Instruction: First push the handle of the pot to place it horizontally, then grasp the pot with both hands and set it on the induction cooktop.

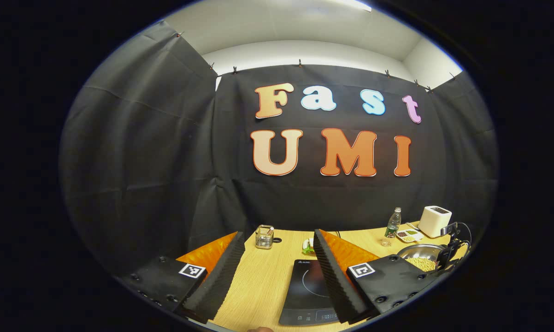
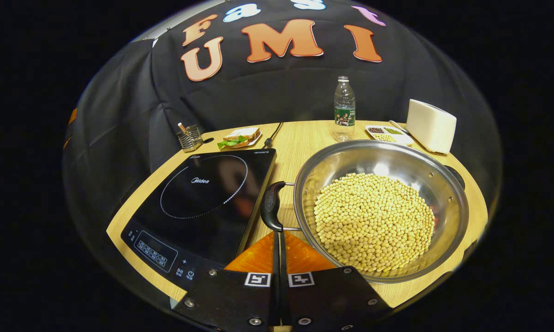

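Note:
A steel pot (image 2: 397, 157) full of yellow beans stands on the wooden table, right of the black induction cooktop (image 2: 203, 203). Its black left handle (image 2: 271, 205) lies between pot and cooktop; the other handle (image 2: 455, 175) is at the far right rim. My right gripper (image 2: 279, 234) is shut with nothing between its fingers, its tips at the near end of the left handle. In the left gripper view my left gripper (image 1: 278, 235) is open above the table, the cooktop (image 1: 304, 290) is under its right finger (image 1: 337, 276), and the pot (image 1: 422, 258) sits far right.
Along the table's back stand a water bottle (image 2: 344, 108), a white toaster (image 2: 431, 125), a small dish of beans (image 2: 387, 133), a sandwich on a plate (image 2: 239, 137) and a metal caddy (image 2: 189, 137). A cable (image 2: 272, 131) runs behind the cooktop.

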Tool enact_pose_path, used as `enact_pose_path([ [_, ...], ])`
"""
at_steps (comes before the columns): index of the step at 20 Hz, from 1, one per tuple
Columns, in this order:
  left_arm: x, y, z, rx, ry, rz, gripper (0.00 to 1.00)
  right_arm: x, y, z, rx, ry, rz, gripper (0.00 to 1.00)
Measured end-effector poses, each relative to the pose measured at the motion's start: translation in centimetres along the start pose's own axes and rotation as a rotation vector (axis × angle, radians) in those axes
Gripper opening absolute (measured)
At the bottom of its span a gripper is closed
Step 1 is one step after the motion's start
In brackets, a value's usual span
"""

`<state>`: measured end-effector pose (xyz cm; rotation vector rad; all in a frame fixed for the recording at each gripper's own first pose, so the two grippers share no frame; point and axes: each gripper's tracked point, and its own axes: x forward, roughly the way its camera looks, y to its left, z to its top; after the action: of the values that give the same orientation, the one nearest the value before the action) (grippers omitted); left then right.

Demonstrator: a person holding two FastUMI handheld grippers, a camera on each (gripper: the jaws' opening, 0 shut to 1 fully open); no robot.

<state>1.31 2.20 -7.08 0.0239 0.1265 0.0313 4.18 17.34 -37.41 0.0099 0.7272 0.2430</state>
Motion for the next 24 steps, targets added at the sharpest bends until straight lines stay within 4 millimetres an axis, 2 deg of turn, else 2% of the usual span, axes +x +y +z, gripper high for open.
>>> enact_pose_path([
  [14, 1.0, -1.2, -0.4, 0.001, 0.019, -0.012, 0.97, 2.6, 0.3, 1.8, 0.024, -0.004, -0.020, 0.00],
  [24, 1.3, -1.8, -1.1, -0.002, 0.053, -0.033, 0.97, 2.9, 0.3, 2.2, 0.022, -0.006, -0.024, 0.00],
])
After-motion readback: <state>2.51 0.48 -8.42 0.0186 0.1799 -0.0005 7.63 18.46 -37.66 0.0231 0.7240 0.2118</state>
